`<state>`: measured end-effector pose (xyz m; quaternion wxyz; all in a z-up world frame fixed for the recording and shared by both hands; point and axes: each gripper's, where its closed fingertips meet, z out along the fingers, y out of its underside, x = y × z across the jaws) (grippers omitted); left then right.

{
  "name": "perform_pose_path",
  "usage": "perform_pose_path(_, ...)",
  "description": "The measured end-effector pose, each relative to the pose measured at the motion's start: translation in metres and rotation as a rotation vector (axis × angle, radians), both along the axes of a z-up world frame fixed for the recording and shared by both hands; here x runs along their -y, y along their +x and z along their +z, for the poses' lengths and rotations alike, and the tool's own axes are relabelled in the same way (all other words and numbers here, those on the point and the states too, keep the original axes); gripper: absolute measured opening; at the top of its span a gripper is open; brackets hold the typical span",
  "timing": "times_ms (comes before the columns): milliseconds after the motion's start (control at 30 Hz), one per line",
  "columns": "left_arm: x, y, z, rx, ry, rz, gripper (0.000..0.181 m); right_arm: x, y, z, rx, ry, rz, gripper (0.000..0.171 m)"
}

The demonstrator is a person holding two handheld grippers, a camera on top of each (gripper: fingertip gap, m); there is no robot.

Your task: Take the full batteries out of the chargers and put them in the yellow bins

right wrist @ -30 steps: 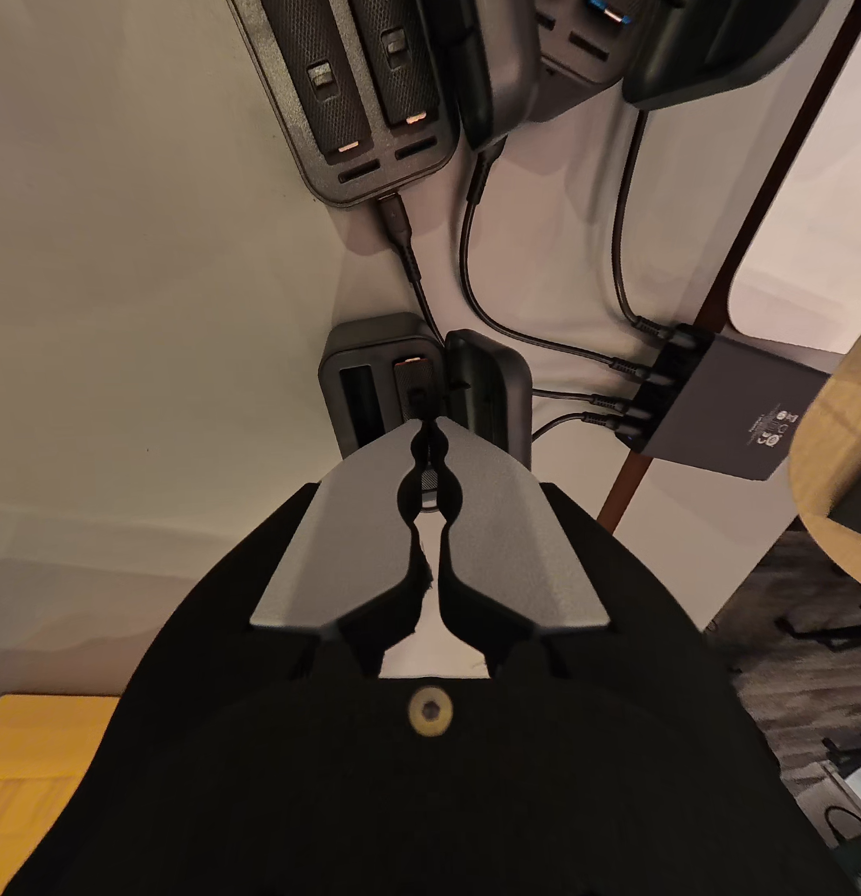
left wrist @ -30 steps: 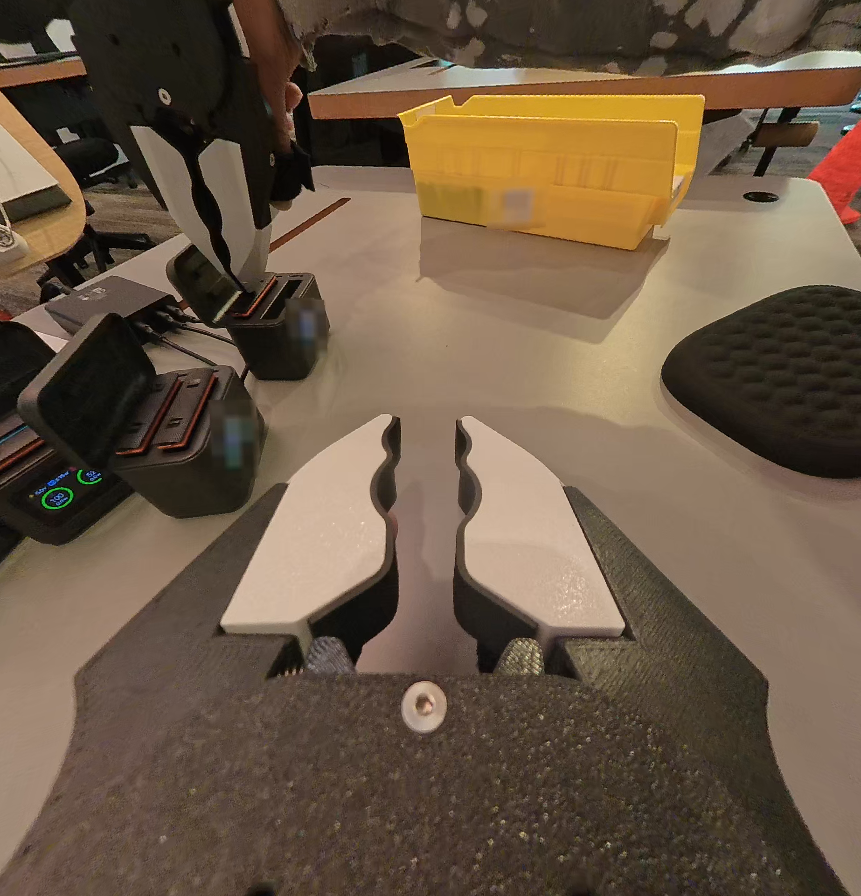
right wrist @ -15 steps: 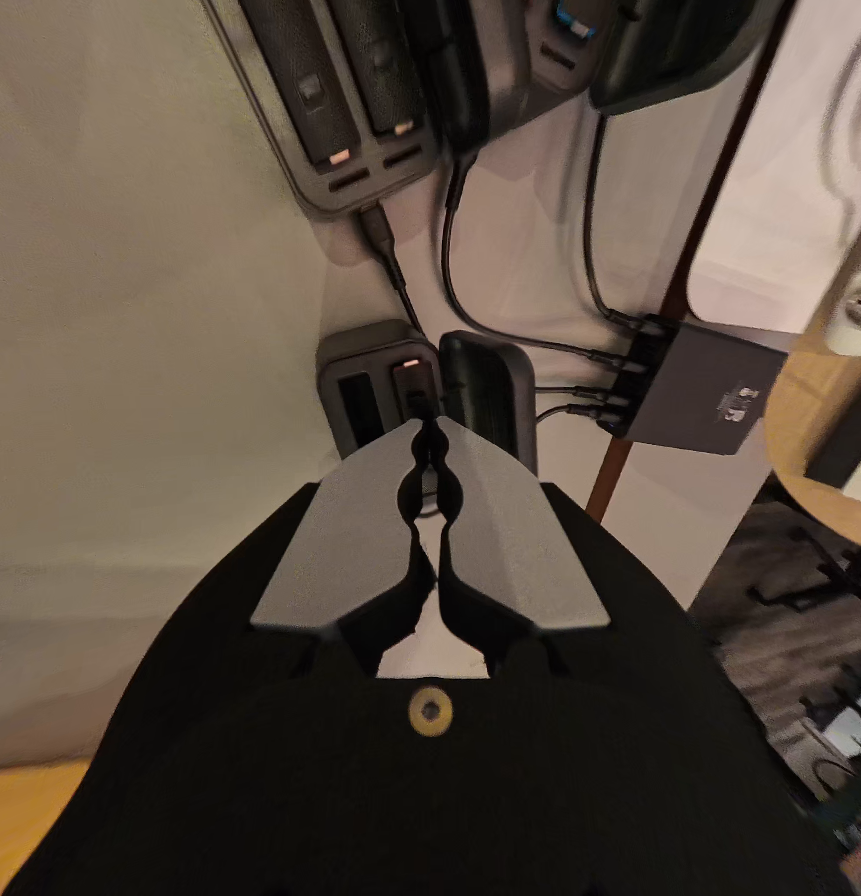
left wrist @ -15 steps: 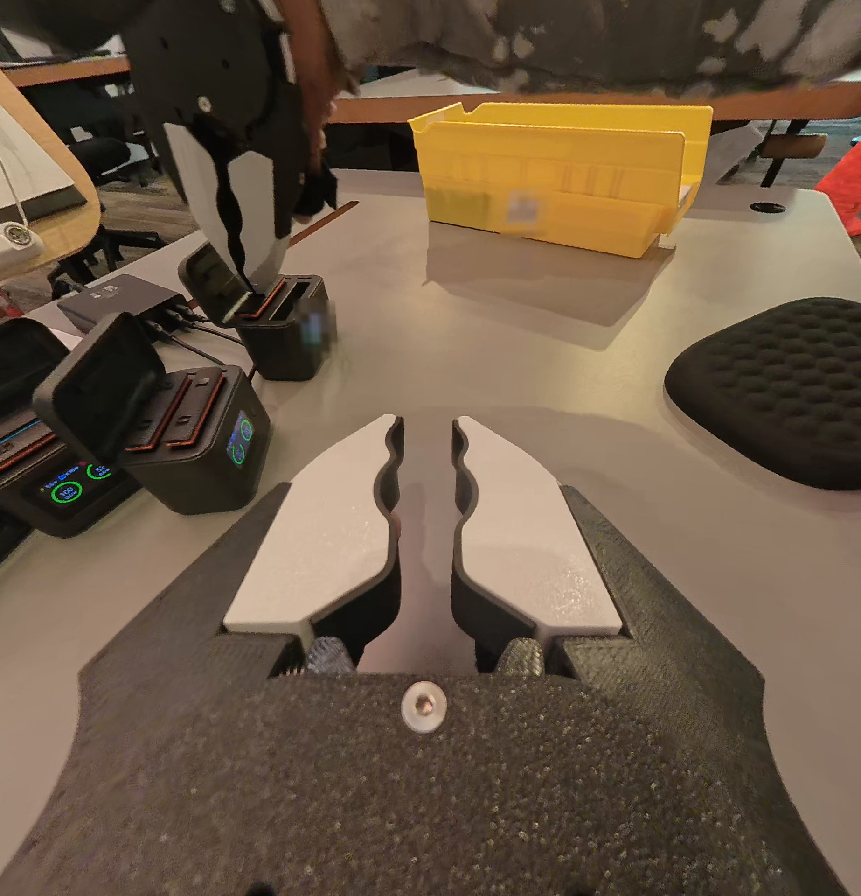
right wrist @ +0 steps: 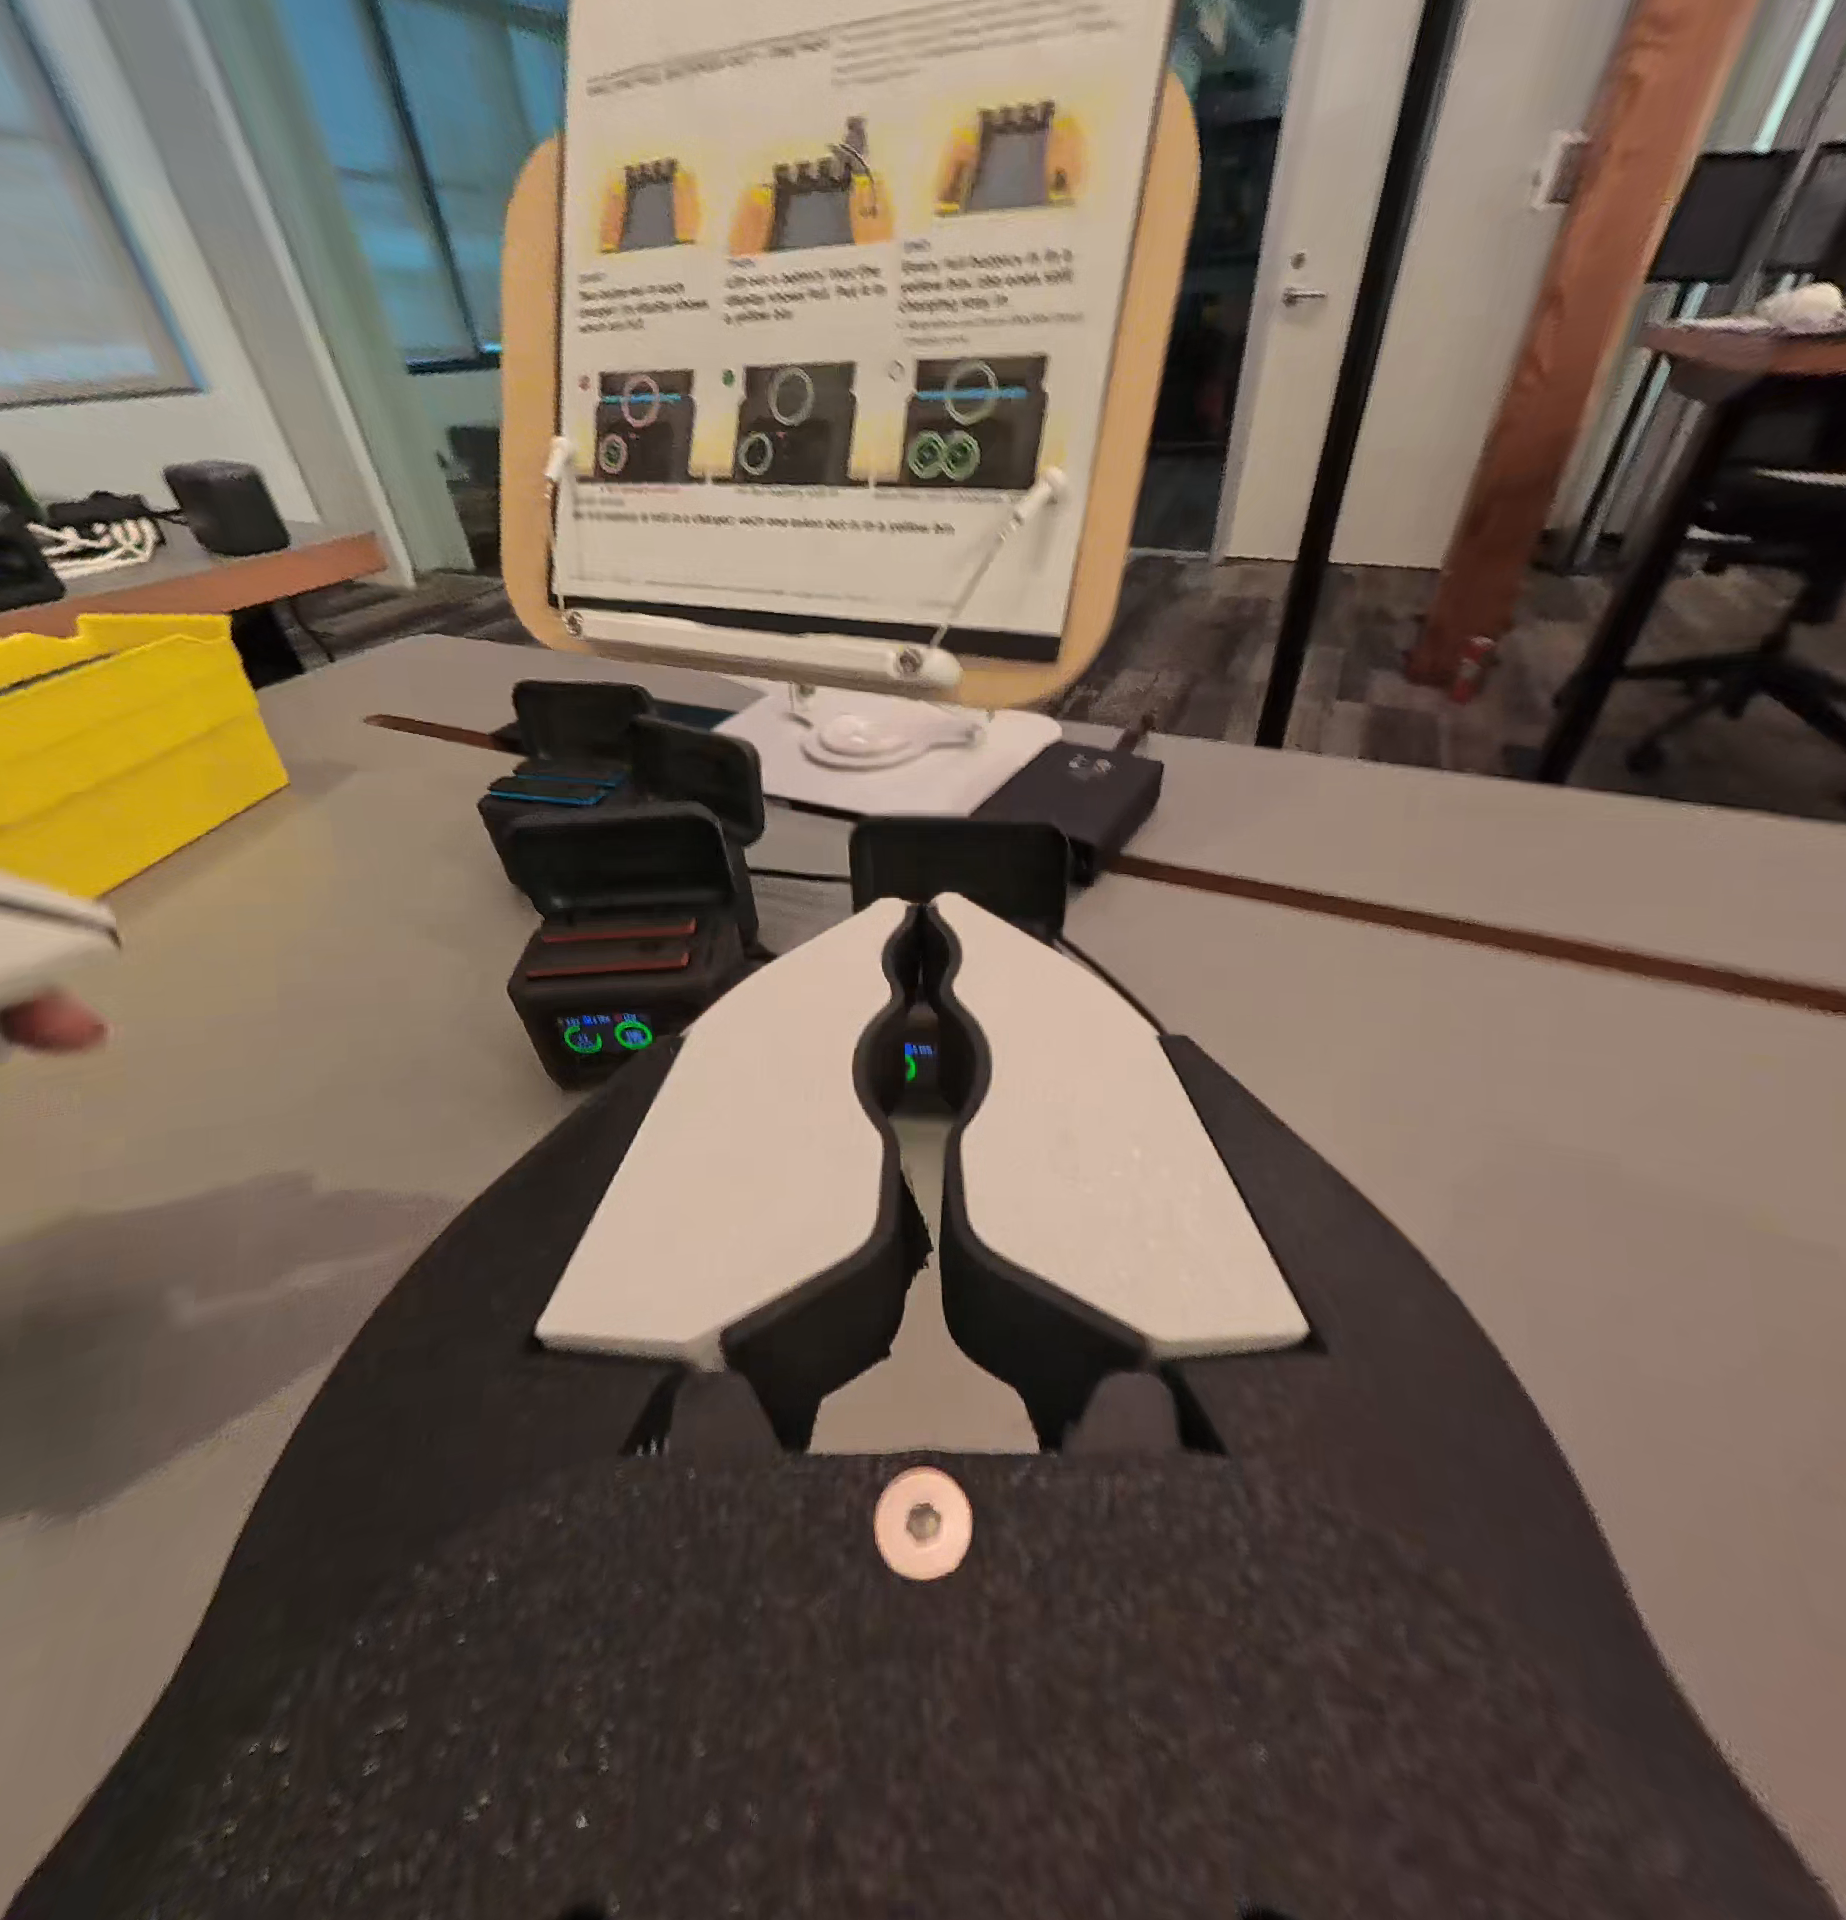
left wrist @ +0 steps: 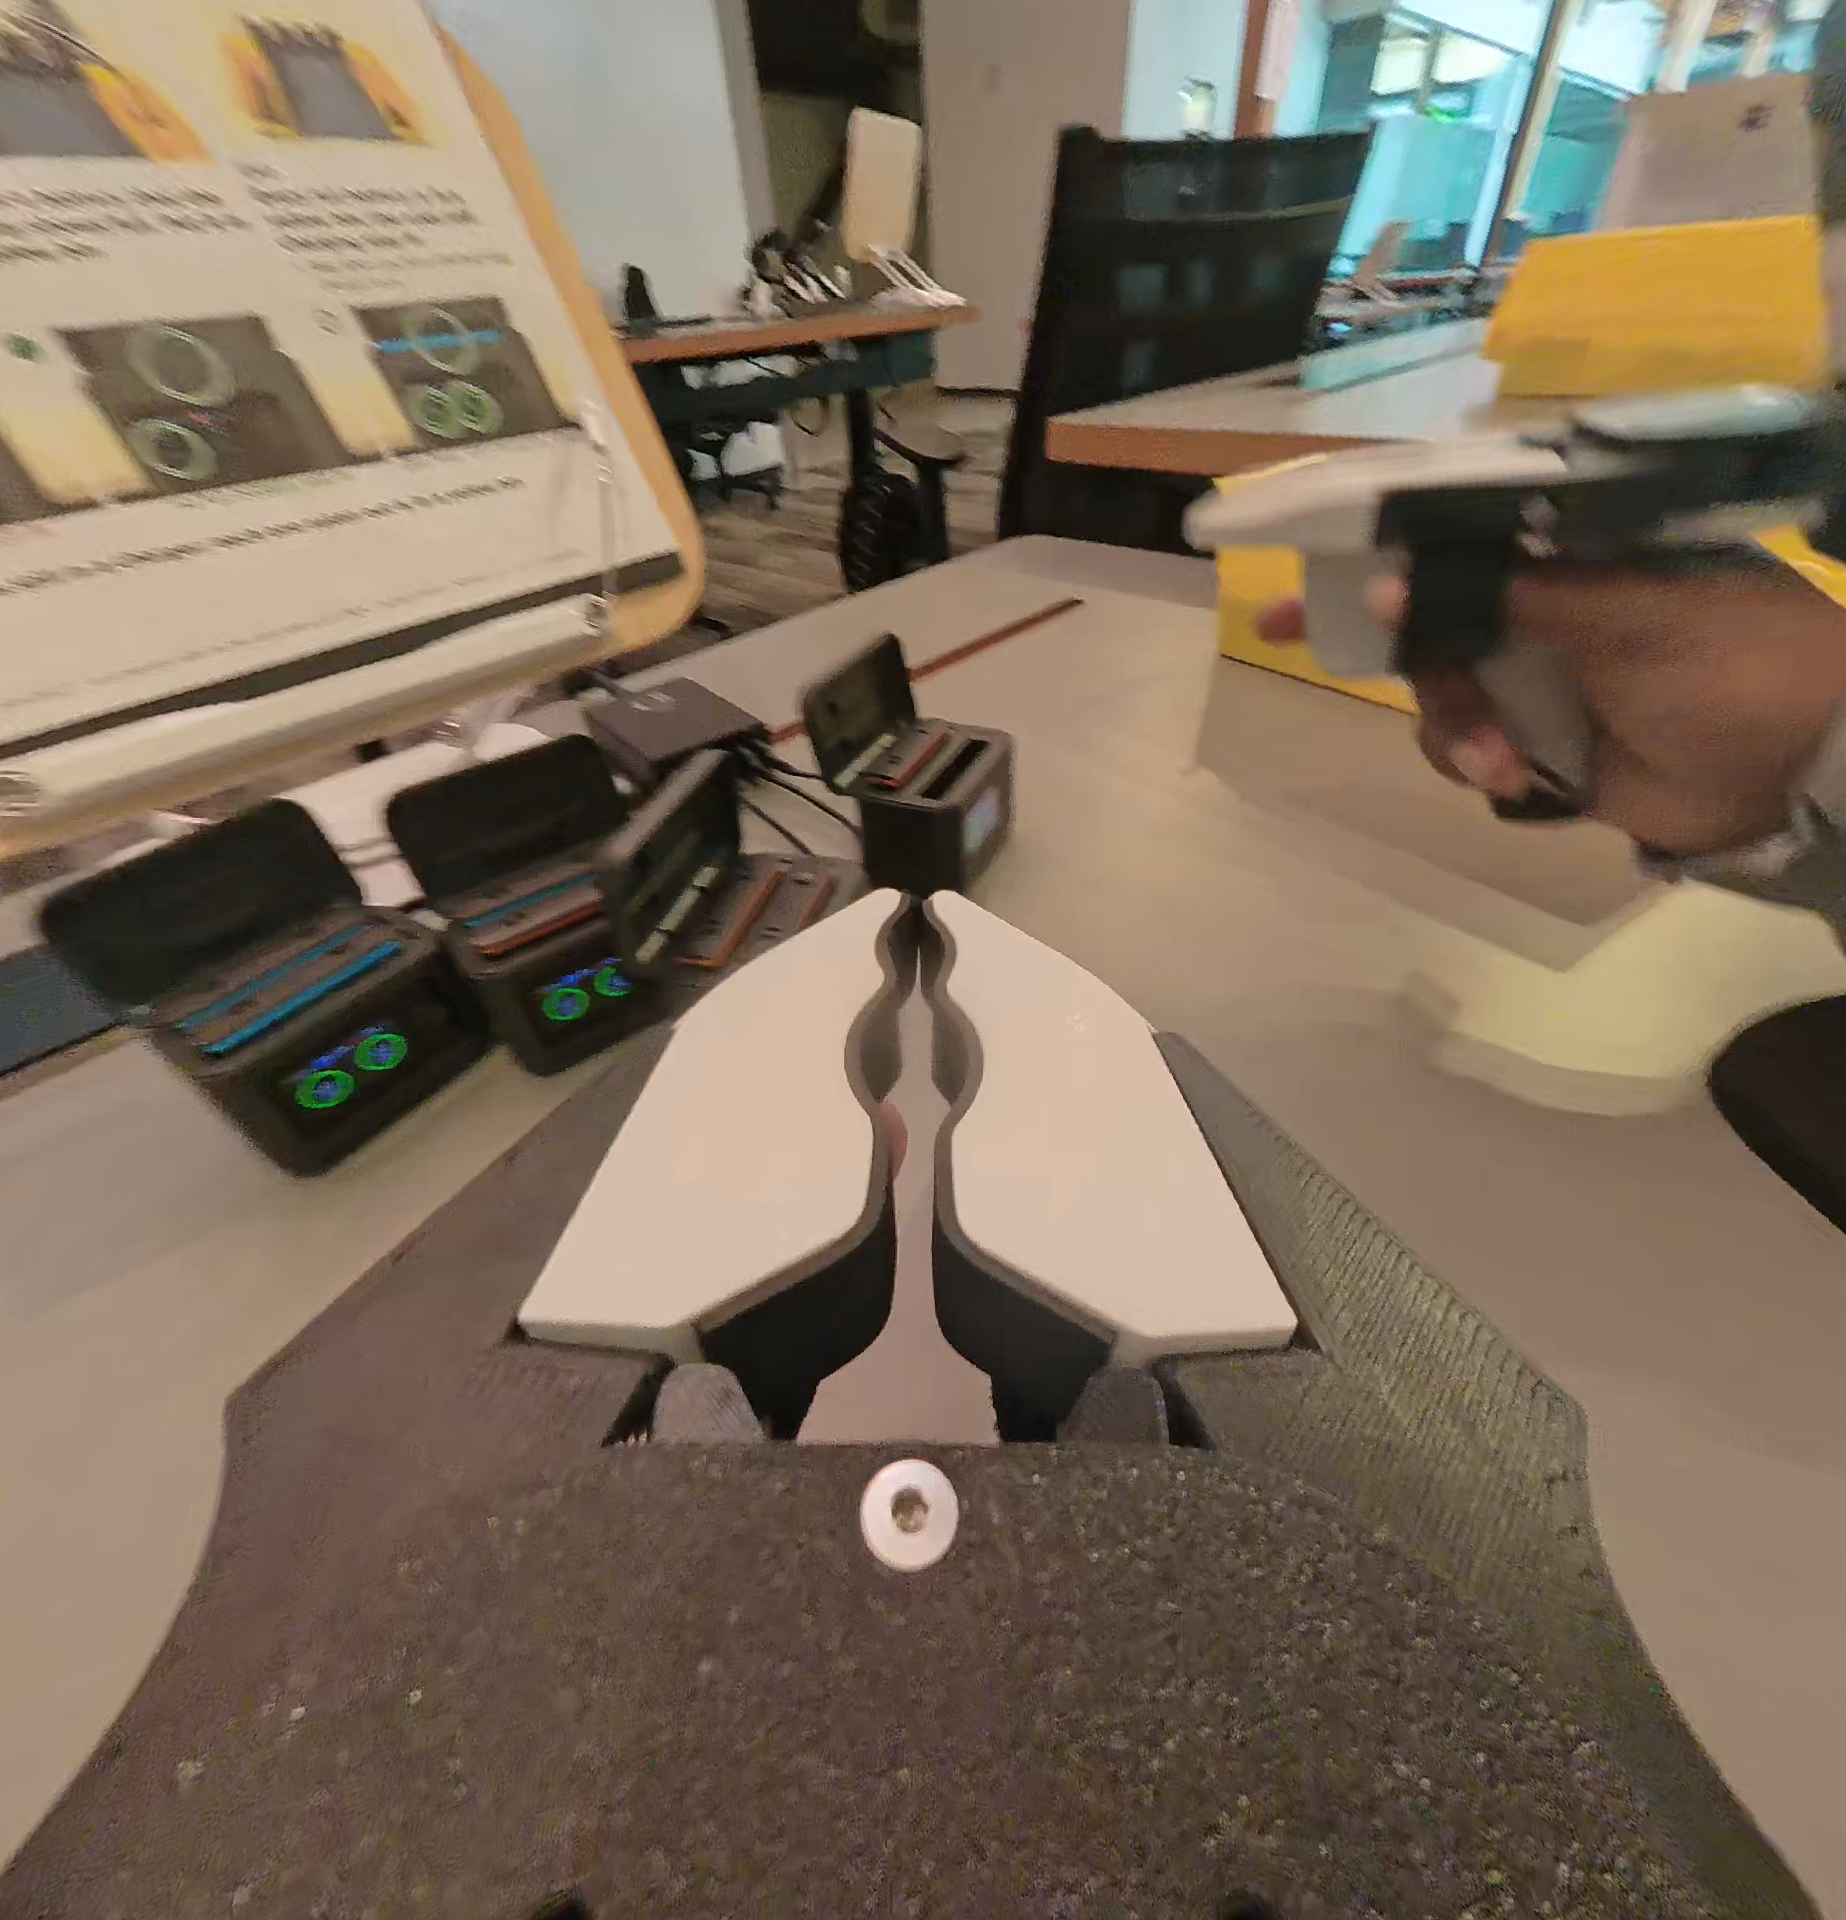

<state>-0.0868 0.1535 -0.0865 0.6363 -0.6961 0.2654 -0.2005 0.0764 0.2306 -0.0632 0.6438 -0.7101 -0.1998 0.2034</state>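
Several black chargers with open lids stand in a row on the grey table. In the left wrist view the nearest one (left wrist: 316,1049) shows two green rings, and a small one (left wrist: 934,810) stands farthest right with an orange-edged battery (left wrist: 893,766) in it. My left gripper (left wrist: 919,912) is shut and empty, just above the table, pointing at the small charger. My right gripper (right wrist: 919,914) is shut and empty, in front of a charger (right wrist: 597,997) with two orange-edged batteries. The right gripper also shows blurred in the left wrist view (left wrist: 1314,509). A yellow bin (right wrist: 98,727) stands at the left.
An instruction board (right wrist: 846,312) on a white stand rises behind the chargers. A black power hub (right wrist: 1075,790) with cables lies beside them. A black pad (left wrist: 1802,1101) lies at the right table edge. Office chairs and other desks stand beyond the table. One gripper's finger ends stand about 20 cm off the other's. Measured from the fingertips, the charger (right wrist: 597,997) is 12 cm or so from the left gripper and 15 cm from the right.
My right gripper has drawn back from the small charger and tilted up to look level across the table. My left gripper has closed and swung left toward the chargers.
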Motion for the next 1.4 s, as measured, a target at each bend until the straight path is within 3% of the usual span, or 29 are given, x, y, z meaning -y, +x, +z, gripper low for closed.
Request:
perform_pose_path(133, -0.012, -0.036, 0.021, 0.032, 0.062, 0.151, 0.0, -0.002, 0.017, -0.029, 0.01, -0.018, -0.034, 0.0)
perform_pose_path(267, -0.01, -0.091, 0.058, 0.013, 0.149, 0.329, 0.0, -0.008, 0.022, -0.034, 0.047, -0.021, -0.021, 0.0)
perform_pose_path(367, 0.003, -0.143, 0.079, -0.038, 0.137, 0.416, 0.0, -0.005, 0.02, -0.034, 0.027, -0.033, 0.006, 0.009)
perform_pose_path(533, 0.026, -0.229, 0.091, -0.297, 0.092, 0.447, 0.02, 0.0, 0.015, -0.031, 0.018, -0.036, 0.052, 0.01)
perform_pose_path(867, 0.056, -0.311, -0.005, -0.889, -0.479, 0.03, 0.056, 0.013, -0.011, -0.044, 0.064, -0.083, 0.186, 0.003)
perform_pose_path(1167, 0.04, -0.329, -0.038, -1.164, -0.68, -0.08, 0.062, 0.015, -0.017, -0.061, 0.107, -0.143, 0.214, 0.002)
perform_pose_path(1400, 0.039, -0.335, -0.049, -1.314, -0.724, -0.14, 0.065, 0.015, -0.019, -0.068, 0.123, -0.165, 0.23, 0.002)
